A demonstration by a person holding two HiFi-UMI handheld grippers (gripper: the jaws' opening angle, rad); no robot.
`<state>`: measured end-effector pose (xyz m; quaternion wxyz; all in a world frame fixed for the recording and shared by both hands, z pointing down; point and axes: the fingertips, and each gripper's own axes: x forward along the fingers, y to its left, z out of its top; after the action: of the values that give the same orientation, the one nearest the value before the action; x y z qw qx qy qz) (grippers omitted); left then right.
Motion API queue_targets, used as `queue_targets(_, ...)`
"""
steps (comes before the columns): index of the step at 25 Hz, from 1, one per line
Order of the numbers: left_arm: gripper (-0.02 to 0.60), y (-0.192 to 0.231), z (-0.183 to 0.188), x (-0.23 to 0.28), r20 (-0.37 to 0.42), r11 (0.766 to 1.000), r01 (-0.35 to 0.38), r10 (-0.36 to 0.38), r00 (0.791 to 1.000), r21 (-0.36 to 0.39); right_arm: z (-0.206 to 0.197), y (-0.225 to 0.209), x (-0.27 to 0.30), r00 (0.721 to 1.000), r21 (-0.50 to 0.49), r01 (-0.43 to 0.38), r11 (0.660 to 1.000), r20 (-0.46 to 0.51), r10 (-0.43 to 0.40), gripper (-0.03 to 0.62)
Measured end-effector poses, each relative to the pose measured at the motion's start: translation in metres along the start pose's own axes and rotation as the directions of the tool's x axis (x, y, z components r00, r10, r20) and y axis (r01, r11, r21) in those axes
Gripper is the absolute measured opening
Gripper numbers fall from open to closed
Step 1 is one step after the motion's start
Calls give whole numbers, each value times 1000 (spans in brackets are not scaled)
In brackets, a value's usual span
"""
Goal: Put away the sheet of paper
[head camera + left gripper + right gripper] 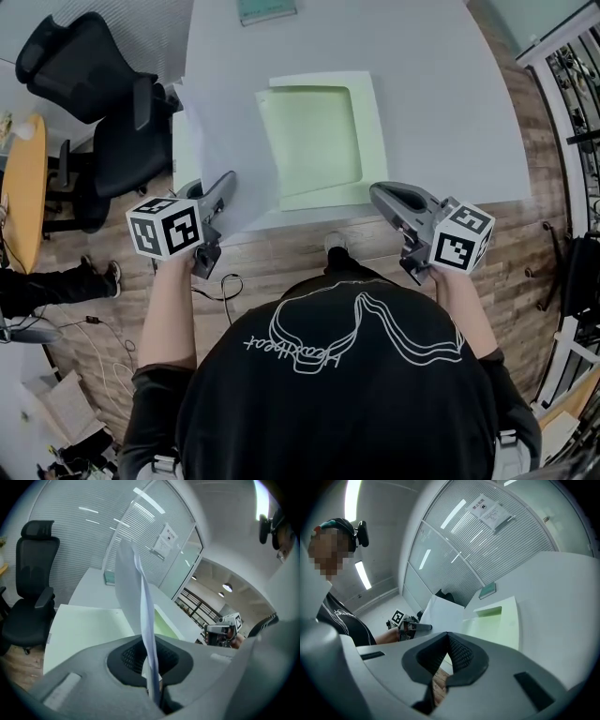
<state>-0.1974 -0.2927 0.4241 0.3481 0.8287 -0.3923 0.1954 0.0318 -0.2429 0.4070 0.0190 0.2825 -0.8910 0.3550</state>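
Chair: 1 black office chair, left of the table.
My left tongs: 1, clamped on the sheet's near edge.
Sheet of paper: 1, white, rising from my left tongs over the table's left part, its far side reaching across the tray's left rim.
Tray: 1, pale green, shallow, flat on the table between my 2 tongs.
Book: 1, teal, at the far table edge.
My right tongs: 1, tips together, holding nothing, by the tray's near right corner.
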Motion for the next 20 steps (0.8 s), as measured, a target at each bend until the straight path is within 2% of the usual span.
queue_targets(4, 11, 11, 5, 19, -20, 996, 35, -37, 999, -84, 8, -16, 5, 1000, 10, 1, 1000, -3, -1, 9)
queue_targets(11, 11, 29, 5, 46, -51, 978, 49, -61, 997, -201, 20, -39, 11, 1000, 25, -5, 1000, -14, 5, 9)
queue_targets(16, 11, 34, 0, 75, -89, 966, 38, -63, 994, -256, 31, -70, 10, 1000, 39, -7, 999, -23, 8, 9)
queue_targets(20, 11, 38, -9, 83, -120, 963, 24, -59, 991, -270, 37, -75, 14, 999, 31, -13, 999, -29, 14, 9)
